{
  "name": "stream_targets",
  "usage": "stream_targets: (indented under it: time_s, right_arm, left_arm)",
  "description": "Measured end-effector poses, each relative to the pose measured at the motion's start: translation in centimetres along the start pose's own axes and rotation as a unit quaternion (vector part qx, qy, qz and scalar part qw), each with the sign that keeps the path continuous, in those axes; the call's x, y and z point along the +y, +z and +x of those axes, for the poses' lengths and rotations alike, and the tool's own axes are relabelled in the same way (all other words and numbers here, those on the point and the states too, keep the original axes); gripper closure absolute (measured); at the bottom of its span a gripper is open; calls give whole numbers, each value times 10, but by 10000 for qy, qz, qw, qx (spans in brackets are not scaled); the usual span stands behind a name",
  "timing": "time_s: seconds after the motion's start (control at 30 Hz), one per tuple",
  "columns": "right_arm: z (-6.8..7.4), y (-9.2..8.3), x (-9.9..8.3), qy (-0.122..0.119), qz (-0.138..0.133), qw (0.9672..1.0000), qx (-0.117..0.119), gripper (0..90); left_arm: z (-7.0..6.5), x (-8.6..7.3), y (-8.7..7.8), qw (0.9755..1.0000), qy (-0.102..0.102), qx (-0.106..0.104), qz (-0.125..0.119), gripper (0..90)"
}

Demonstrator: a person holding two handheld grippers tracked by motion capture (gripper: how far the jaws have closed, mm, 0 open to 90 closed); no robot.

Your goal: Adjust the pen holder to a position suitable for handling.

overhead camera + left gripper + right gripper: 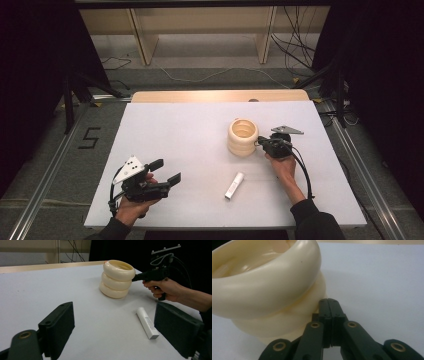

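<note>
A cream pot (243,137) made of three stacked rings stands upright on the white table (175,130), right of centre. My right gripper (261,143) is level at its right side and is shut with nothing between the jaws. In the right gripper view the closed tips (329,302) rest at the pot (262,285) just under its top ring. A white tube (234,185) lies flat in front of the pot. At the front left my left gripper (166,171) stands open and empty. From the left gripper view, the pot (117,278) and tube (147,326) lie beyond its jaws (113,307).
The table's far edge shows a bare wooden strip (220,96). Behind it stand wooden shelf legs (142,40) with cables (215,75) on the floor. Metal rails (45,175) run along both sides of the table.
</note>
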State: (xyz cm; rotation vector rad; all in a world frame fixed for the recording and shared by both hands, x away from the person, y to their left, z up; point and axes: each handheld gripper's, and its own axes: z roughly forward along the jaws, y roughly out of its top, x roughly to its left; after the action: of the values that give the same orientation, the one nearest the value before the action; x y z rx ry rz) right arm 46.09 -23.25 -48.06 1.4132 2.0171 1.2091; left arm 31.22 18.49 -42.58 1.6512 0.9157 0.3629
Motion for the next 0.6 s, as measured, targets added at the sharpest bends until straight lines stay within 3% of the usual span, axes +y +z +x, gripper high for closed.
stream_targets:
  time_s: [0.6]
  right_arm:
    - [32,14,1,-192,90,9994,285,899]
  left_arm:
    - [0,0,0,10000,-16,9,-13,163]
